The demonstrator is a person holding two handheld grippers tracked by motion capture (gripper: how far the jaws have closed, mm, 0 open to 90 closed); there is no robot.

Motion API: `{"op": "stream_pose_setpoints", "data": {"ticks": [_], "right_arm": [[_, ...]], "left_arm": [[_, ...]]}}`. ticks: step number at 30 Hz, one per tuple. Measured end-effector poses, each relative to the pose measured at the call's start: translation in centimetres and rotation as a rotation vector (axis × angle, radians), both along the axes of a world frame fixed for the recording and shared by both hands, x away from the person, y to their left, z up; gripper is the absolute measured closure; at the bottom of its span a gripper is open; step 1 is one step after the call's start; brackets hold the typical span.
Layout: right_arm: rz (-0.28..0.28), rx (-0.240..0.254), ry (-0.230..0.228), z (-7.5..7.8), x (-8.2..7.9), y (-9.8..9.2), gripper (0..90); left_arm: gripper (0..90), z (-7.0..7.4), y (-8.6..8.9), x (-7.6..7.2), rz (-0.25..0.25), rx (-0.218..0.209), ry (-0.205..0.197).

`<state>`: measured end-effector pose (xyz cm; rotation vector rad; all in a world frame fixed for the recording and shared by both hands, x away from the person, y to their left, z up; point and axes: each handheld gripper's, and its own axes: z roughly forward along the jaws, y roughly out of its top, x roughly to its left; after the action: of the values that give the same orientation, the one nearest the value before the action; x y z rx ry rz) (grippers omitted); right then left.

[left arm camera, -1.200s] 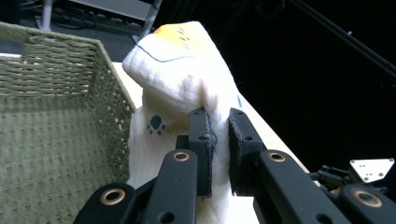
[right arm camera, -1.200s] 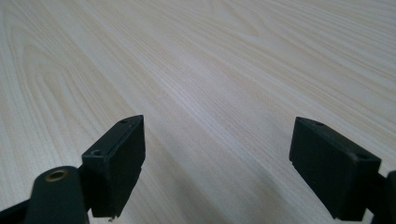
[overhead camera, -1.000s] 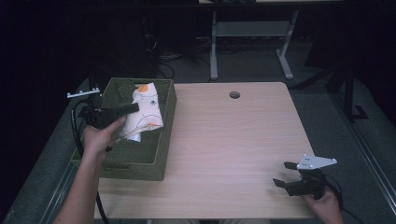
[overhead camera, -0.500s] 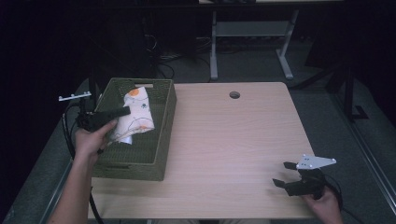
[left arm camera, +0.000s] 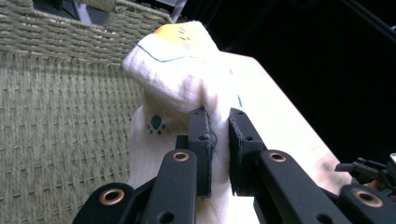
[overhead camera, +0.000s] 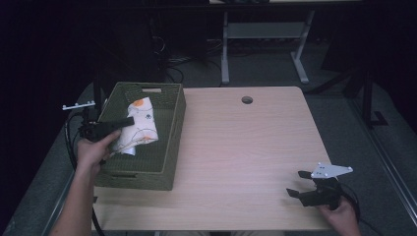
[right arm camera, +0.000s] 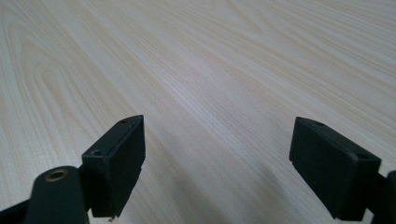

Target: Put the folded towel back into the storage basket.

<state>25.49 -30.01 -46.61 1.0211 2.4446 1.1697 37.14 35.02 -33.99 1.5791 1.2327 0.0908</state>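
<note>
Risk: left claw point(left arm camera: 218, 140) pinches only a thin fold of the cloth point(overhead camera: 136, 129), so the fabric could slip out of the jaws, or the loose part hanging below could snag the woven wall of the basket point(overhead camera: 173, 147) and bunch up or end draped over the rim. Release too high and it probably unfolds.

Left claw is clamped nearly shut on that fold, cloth held just above the basket floor, inside the walls. Right claw point(overhead camera: 301, 183) sits low over the bare bench point(overhead camera: 246, 147) at the near right corner, jaws wide apart, nothing in them.

Cloth: white, soft, loosely rolled, printed with an orange patch, a thin blue line and small dark paw marks.
</note>
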Motion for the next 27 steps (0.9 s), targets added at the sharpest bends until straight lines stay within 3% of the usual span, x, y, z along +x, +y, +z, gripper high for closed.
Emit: {"op": "stream_pose_setpoints", "data": {"ticks": [23,26,27], "right_arm": [[-0.004,0.006,-0.003,0.0,0.0,-0.2,18.1],[-0.005,0.006,-0.002,-0.1,0.0,-0.2,18.1],[-0.005,0.005,-0.002,-0.1,0.1,-0.2,18.1]], "left_arm": [[81.4,-1.6,0.6,2.0,-0.046,0.083,0.061],[80.3,-1.6,0.5,2.5,-0.053,0.111,0.066],[76.3,-1.7,0.4,2.6,-0.050,0.116,0.067]]}}
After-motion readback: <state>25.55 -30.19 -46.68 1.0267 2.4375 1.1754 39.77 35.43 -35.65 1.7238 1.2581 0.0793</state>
